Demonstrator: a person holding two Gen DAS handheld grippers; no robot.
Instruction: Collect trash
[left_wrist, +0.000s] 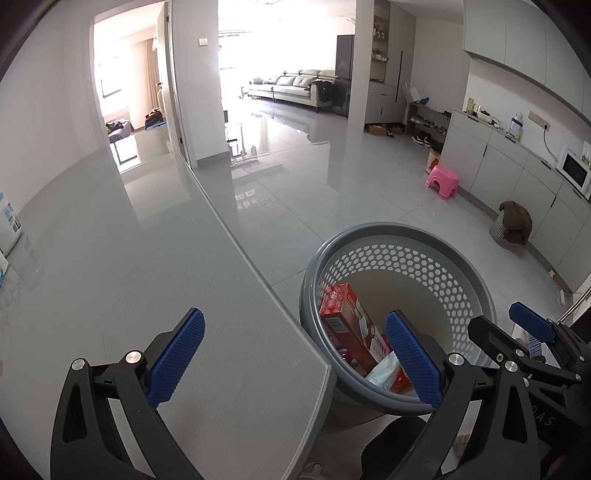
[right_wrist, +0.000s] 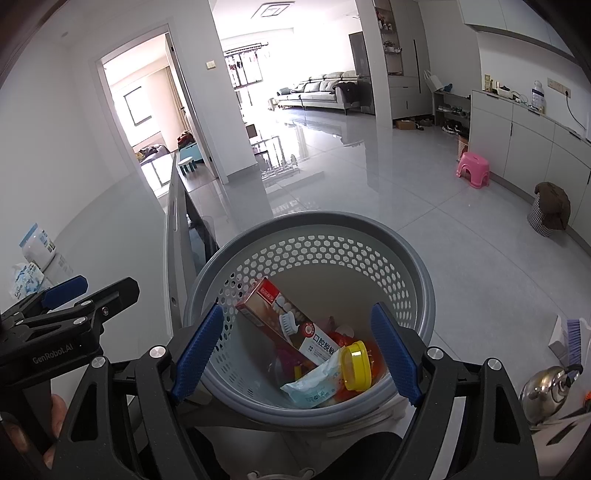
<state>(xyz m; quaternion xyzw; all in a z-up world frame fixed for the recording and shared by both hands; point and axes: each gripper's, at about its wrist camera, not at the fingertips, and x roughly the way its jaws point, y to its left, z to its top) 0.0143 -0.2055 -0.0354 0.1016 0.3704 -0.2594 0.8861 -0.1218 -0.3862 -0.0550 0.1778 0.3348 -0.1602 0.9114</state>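
A grey perforated trash basket (right_wrist: 369, 229) stands on the floor beside the table corner. Inside lie a red toothpaste box (right_wrist: 291, 325), a yellow lid (right_wrist: 356, 365), a light blue wipes packet (right_wrist: 314, 384) and some orange scraps. My right gripper (right_wrist: 301, 350) hangs open over the basket with nothing between its fingers. My left gripper (left_wrist: 295, 358) is open and empty too, spanning the corner of the grey table (left_wrist: 129, 277) and the basket rim (left_wrist: 391, 229). The red box (left_wrist: 347, 325) shows in the left wrist view as well.
A white container (right_wrist: 37, 247) and a blue-white packet (right_wrist: 26, 280) sit on the table's far left. A pink stool (right_wrist: 472, 170), a covered bin (right_wrist: 550, 214), a kettle (right_wrist: 550, 387) and a brush (right_wrist: 576, 339) stand around on the floor. A hand (right_wrist: 55, 417) holds the left gripper's handle.
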